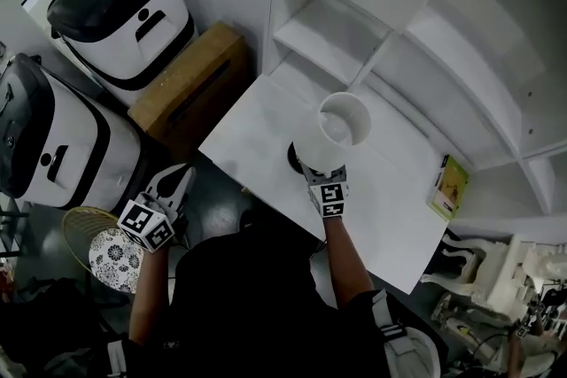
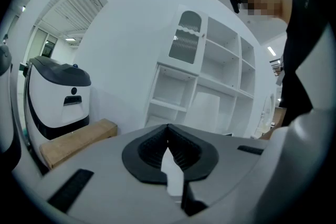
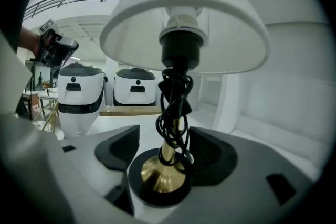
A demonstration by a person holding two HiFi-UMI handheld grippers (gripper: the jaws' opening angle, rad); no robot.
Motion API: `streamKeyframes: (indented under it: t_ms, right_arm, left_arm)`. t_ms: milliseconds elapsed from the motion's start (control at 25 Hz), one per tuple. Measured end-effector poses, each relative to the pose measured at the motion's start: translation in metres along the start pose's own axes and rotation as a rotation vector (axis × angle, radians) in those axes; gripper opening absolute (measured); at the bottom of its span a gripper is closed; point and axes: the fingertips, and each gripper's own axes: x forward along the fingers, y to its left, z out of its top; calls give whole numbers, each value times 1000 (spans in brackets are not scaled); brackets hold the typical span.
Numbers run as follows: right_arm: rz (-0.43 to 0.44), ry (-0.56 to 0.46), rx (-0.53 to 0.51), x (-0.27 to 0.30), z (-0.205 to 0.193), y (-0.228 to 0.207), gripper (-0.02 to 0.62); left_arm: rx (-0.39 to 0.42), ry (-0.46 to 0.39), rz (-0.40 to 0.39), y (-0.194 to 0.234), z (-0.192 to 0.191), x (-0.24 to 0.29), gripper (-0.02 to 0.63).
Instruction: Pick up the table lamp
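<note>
The table lamp stands on the white table [image 1: 390,217]. Its white shade [image 1: 341,124] hides most of the black round base [image 1: 297,157] in the head view. My right gripper [image 1: 316,174] reaches in at the base from the near side. In the right gripper view, the brass stem [image 3: 169,157], wrapped in a coiled black cord [image 3: 173,107], rises between the open jaws of my right gripper [image 3: 167,150]. Both pads [image 3: 118,152] stand clear of the stem. My left gripper [image 1: 177,183] hangs off the table's left edge, shut and empty, as the left gripper [image 2: 168,136] also shows in its own view.
A white shelving unit [image 1: 425,40] backs the table. Two white and black machines [image 1: 120,9] [image 1: 44,146] and a wooden box [image 1: 190,84] stand on the floor to the left. A yellow-green booklet [image 1: 450,186] lies at the table's right. A patterned round stool [image 1: 113,257] is below my left hand.
</note>
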Motion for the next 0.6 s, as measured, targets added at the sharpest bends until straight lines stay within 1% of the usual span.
streamKeyframes:
  t_ms: [80, 240, 400, 440, 480, 520, 600]
  right_arm:
    - [2, -25, -20, 10, 2, 1, 282]
    - [6, -58, 3, 23, 3, -4, 282]
    - [36, -57, 9, 35, 1, -8, 278]
    - [36, -63, 15, 38, 0, -11, 264]
    - [32, -65, 20, 40, -2, -13, 222]
    - [29, -61, 21, 41, -4, -16, 164]
    - [33, -46, 9, 42, -8, -16, 130]
  left_arm:
    - [-4, 2, 33, 0, -3, -7, 11]
    - [-6, -1, 95, -2, -4, -19, 11]
    - [-3, -10, 144, -6, -6, -29, 11]
    - [-4, -11, 153, -8, -7, -32, 11]
    - [-10, -15, 161, -10, -8, -34, 11]
    - [-18, -19, 169, -13, -8, -35, 11]
    - [-30, -25, 186, -17, -8, -38, 11]
